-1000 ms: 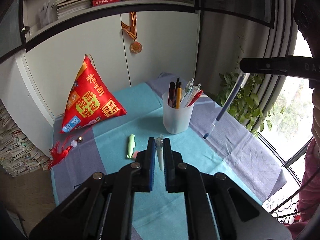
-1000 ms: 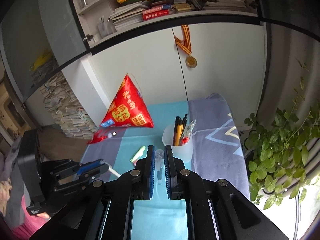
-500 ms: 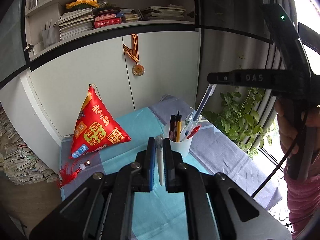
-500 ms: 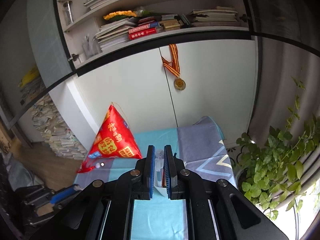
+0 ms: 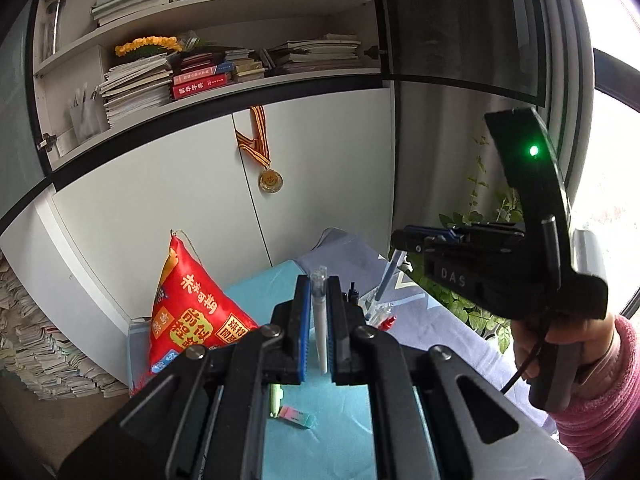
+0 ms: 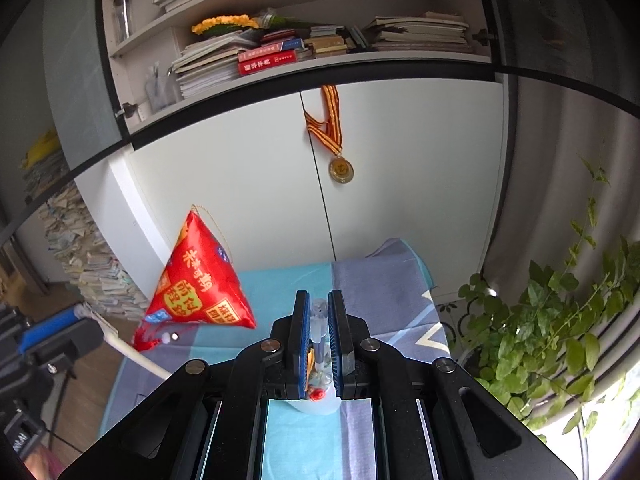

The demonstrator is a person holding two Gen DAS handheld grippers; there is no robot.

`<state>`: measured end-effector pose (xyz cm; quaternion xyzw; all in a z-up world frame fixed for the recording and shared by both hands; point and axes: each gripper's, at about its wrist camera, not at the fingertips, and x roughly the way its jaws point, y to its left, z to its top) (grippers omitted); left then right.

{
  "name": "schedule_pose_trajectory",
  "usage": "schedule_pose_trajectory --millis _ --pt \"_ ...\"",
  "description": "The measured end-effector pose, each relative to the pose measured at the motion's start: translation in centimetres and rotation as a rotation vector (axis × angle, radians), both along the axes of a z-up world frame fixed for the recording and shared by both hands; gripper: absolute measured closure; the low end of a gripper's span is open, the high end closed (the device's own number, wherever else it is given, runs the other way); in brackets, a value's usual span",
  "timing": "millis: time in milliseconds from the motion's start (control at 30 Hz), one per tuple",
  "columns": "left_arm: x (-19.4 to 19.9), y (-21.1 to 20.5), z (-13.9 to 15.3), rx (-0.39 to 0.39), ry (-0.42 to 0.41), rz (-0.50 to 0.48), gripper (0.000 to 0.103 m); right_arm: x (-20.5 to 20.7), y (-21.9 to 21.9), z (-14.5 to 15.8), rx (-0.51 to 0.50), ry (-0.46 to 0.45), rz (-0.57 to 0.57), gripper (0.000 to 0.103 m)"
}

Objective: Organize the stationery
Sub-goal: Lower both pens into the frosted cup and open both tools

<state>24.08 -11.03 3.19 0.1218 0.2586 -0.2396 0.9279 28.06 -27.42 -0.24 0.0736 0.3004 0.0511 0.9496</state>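
My left jaws clamp a slim white plastic pen [image 5: 319,320] mid-barrel; my right jaws clamp a clear pen [image 6: 319,332]. Both light, stiff, slippery.

Both of your grippers are matte black, with angular linkage arms joined by round silver screws and blue ribbed pads lining the jaws. Your right gripper [image 5: 404,238] has a black housing stamped "DAS", a lit green indicator lamp, and a thin black cable trailing below the handle. The sleeve [image 5: 600,396] at your right wrist is pink and fuzzy.
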Motion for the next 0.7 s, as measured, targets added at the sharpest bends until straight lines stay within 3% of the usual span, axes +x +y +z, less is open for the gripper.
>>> schedule_pose_trajectory --millis 333,700 --pt "2.8 -2.0 0.1 0.004 0.01 -0.017 0.098 3.0 -0.5 -4.2 0.02 0.1 0.035 0.093" --pt "5.4 -3.5 -1.8 0.016 0.074 -0.019 0.098 4.2 -0.5 -8.5 0.059 0.198 0.076 0.093"
